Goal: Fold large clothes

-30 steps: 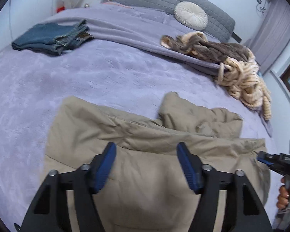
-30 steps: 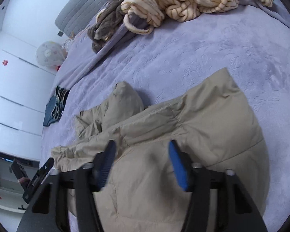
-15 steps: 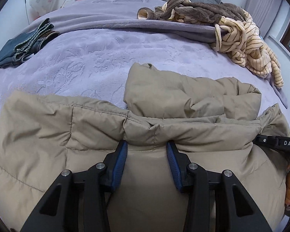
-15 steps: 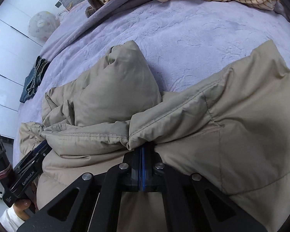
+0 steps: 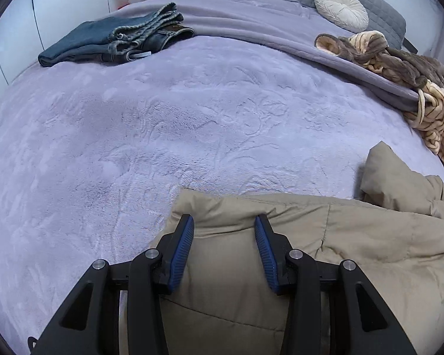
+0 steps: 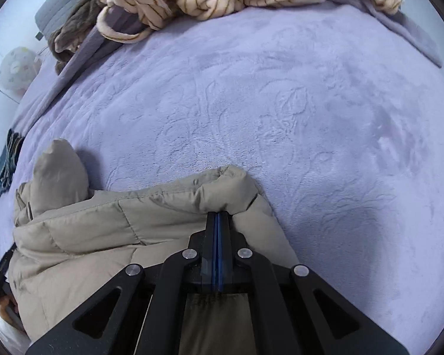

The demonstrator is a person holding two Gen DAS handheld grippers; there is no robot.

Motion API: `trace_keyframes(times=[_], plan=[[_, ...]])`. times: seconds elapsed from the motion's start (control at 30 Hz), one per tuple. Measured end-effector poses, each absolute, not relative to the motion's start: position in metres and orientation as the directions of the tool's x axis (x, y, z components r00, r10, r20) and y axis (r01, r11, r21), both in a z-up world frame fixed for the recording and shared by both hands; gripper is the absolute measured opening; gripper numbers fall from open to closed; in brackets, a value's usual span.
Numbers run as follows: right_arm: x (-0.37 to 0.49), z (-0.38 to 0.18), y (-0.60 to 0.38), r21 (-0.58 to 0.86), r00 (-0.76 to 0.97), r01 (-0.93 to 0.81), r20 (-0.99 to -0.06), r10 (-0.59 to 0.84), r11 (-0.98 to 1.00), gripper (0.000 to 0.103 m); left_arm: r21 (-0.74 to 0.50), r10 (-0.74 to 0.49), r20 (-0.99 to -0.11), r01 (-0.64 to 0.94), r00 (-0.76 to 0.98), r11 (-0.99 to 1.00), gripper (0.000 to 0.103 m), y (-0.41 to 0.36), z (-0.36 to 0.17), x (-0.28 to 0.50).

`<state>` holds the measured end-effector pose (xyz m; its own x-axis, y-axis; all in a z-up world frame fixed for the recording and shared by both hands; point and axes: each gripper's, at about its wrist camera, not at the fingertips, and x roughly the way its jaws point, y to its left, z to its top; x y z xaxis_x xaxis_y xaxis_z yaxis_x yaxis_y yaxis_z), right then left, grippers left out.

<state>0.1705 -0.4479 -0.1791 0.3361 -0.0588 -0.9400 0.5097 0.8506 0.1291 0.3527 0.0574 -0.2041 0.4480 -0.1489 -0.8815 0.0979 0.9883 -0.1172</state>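
Note:
A puffy beige jacket [image 5: 355, 236] lies on the lilac bed cover [image 5: 192, 118]. In the left wrist view my left gripper [image 5: 224, 224] is at the jacket's near left corner. Its blue pads [image 5: 186, 236] press a thick fold of the padded edge from both sides, with a wide gap between them. In the right wrist view my right gripper [image 6: 218, 216] is shut tight on a bunched ridge at the jacket's [image 6: 103, 222] right corner. Fabric droops to the right below the fingers. A loose puffy part [image 6: 59, 171] sticks up at the left.
Folded blue jeans [image 5: 112, 41] lie at the far left of the bed. A brown fleece [image 5: 399, 59] and a striped cream garment [image 5: 435, 118] are heaped at the far right. A round cushion [image 5: 340, 7] leans on the grey headboard. A person's hand [image 6: 6, 310] shows at the lower left edge.
A second ago both grippers hung open over the jacket. The right one shut on the edge and the left narrowed onto it. Both then shifted outward, now near the jacket's corners.

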Motion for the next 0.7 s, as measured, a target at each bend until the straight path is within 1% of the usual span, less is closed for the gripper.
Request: trace_keyframes(times=[0.17, 0.2, 0.27, 0.33, 0.37, 0.43, 0.47, 0.57, 0.63, 0.7], plan=[[0.181, -0.180, -0.442, 0.069, 0.319, 0.494, -0.942, -0.107, 0.867, 0.000, -0.079, -0.114, -0.887, 0.097, 0.447, 0.992, 0.047, 0.050, -0.207, 0.355], [0.179, -0.176, -0.440, 0.072, 0.320, 0.501, -0.941, -0.107, 0.863, 0.000, -0.072, -0.107, -0.889, 0.094, 0.445, 0.993, 0.047, 0.049, -0.202, 0.355], [0.175, -0.164, -0.439, 0.099, 0.334, 0.509, -0.938, -0.090, 0.855, 0.003, -0.064, -0.096, -0.893, 0.087, 0.441, 0.994, 0.047, 0.052, -0.192, 0.350], [0.165, -0.155, -0.439, 0.117, 0.345, 0.512, -0.935, -0.078, 0.851, 0.004, -0.057, -0.092, -0.895, 0.093, 0.436, 0.994, 0.047, 0.054, -0.181, 0.344], [0.160, -0.148, -0.437, 0.127, 0.352, 0.514, -0.933, -0.074, 0.848, 0.004, -0.053, -0.091, -0.895, 0.098, 0.436, 0.994, 0.050, 0.056, -0.175, 0.339], [0.149, -0.138, -0.433, 0.157, 0.369, 0.519, -0.928, -0.054, 0.840, 0.005, -0.034, -0.078, -0.892, 0.106, 0.445, 0.994, 0.077, 0.058, -0.164, 0.328], [0.143, -0.133, -0.432, 0.173, 0.375, 0.523, -0.926, -0.043, 0.834, 0.006, -0.026, -0.073, -0.888, 0.108, 0.455, 0.994, 0.079, 0.059, -0.158, 0.320], [0.122, -0.119, -0.423, 0.213, 0.393, 0.527, -0.919, -0.014, 0.823, 0.019, -0.034, -0.088, -0.895, 0.130, 0.437, 0.991, 0.079, 0.061, -0.149, 0.301], [0.112, -0.116, -0.417, 0.226, 0.397, 0.523, -0.918, 0.000, 0.822, 0.036, -0.048, -0.099, -0.902, 0.130, 0.419, 0.990, 0.079, 0.063, -0.145, 0.287], [0.102, -0.111, -0.408, 0.231, 0.395, 0.519, -0.919, 0.009, 0.823, 0.044, -0.067, -0.115, -0.910, 0.132, 0.398, 0.989, 0.079, 0.063, -0.141, 0.274]])
